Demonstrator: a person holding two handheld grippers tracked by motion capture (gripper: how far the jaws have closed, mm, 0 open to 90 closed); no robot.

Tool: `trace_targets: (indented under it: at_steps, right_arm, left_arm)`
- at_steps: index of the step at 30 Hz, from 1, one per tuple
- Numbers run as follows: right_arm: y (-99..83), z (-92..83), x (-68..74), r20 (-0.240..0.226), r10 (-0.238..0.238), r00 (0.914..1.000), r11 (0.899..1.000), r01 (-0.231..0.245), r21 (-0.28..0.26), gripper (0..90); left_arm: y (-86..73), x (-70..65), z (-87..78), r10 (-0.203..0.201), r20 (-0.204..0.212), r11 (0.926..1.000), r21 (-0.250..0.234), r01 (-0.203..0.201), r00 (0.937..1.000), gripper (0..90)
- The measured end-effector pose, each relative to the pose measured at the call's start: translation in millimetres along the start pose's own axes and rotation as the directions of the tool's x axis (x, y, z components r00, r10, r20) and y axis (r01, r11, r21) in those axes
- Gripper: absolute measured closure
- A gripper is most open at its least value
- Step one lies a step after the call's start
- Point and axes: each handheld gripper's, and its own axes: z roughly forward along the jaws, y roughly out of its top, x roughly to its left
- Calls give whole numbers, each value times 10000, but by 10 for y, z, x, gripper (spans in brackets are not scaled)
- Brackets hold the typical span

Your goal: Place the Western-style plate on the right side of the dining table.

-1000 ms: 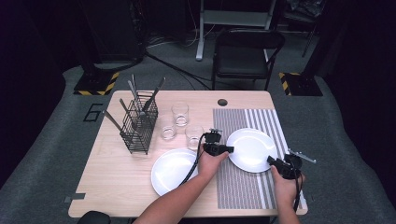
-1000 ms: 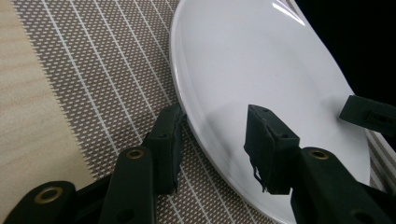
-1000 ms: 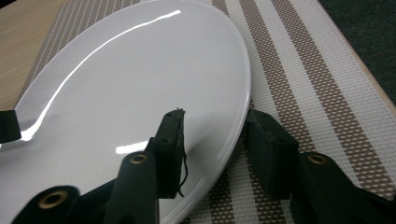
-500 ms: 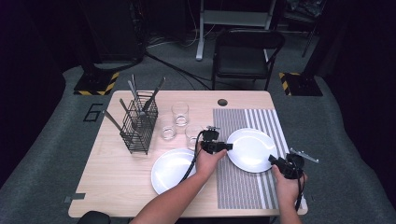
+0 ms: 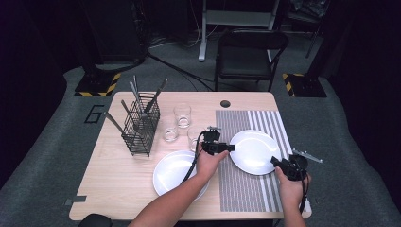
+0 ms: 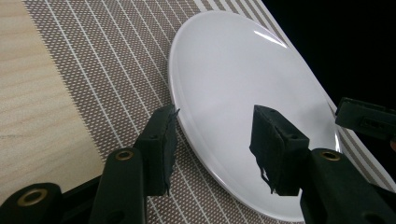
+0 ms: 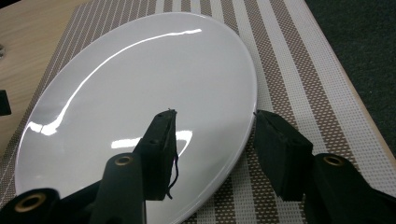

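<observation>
A white plate [image 5: 254,151] lies flat on the striped placemat [image 5: 246,189]. My left gripper [image 5: 231,148] is at the plate's left rim, and my right gripper [image 5: 275,161] is at its near right rim. In the left gripper view the gripper [image 6: 217,114] is open and straddles the rim of the plate [image 6: 243,70] without its pads pressing. The right gripper [image 7: 215,115] straddles the plate [image 7: 140,70] the same way. Both pairs of jaws have just been opening with the rim between them.
A second white plate [image 5: 172,175] sits on the wooden table [image 5: 118,179], partly under the left forearm. Three glasses [image 5: 182,115] stand behind it, and a wire basket [image 5: 142,127] of cutlery stands to the left. A chair [image 5: 248,52] is beyond the table.
</observation>
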Motion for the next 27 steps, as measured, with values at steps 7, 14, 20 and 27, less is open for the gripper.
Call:
trace_targets:
  at_steps: [7,14,20,27]
  right_arm:
    - [55,-75,50,-234,-76,9997,9999,78,96,479]
    - [69,-128,135,-482,-278,9985,9995,283,103,478]
    - [96,-205,220,-748,-498,9960,9987,506,80,478]
    - [137,-275,336,-1112,-987,9889,9951,989,-33,467]
  left_arm:
    - [39,-40,-102,235,119,9997,-17,-235,9997,509]
    - [101,-80,-259,807,266,9967,109,-810,9964,508]
    - [141,-78,-454,1262,272,9920,-26,-1262,9916,506]
    - [134,-38,-669,1456,195,9891,-240,-1452,9891,506]
